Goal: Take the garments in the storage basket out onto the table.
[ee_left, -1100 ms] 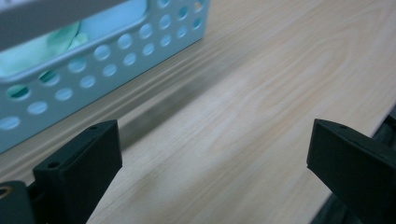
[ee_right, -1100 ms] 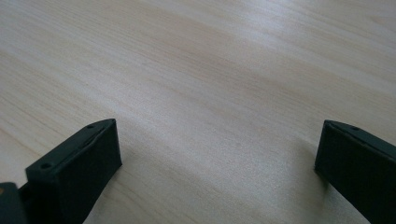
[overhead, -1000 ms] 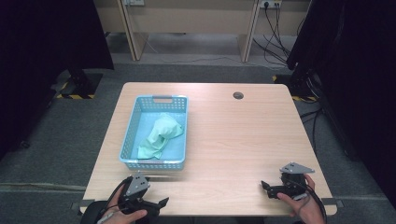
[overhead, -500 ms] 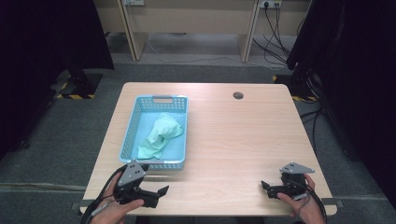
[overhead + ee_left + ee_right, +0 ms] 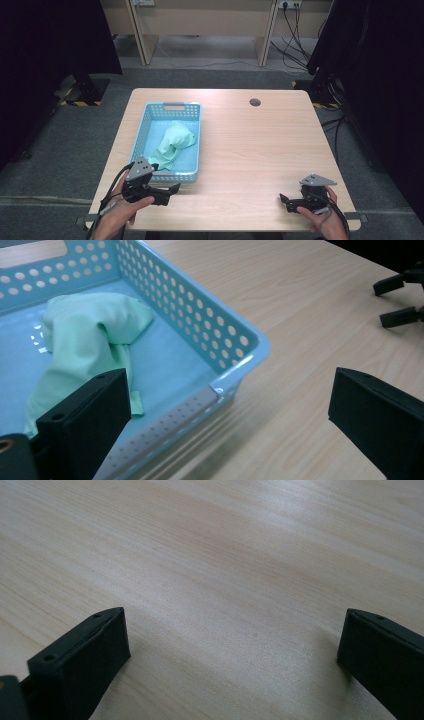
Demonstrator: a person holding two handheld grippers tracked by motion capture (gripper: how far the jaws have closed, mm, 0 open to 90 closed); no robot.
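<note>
Cloth point(image 5: 90, 340) in basket point(image 5: 235, 340), beyond left gripper's point(image 5: 225, 425) spread jaws.

Left tongs point(image 5: 172, 192) agape; right tongs point(image 5: 284, 201) agape, low.

The left gripper view's edge cuts off the basket point(image 5: 235, 335) and cloth point(image 5: 85, 335).

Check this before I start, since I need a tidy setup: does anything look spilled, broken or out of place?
Nothing stands out. The green cloth lies crumpled inside the blue basket, which sits flat on the table. The left gripper and right gripper are open and hold nothing.
</note>
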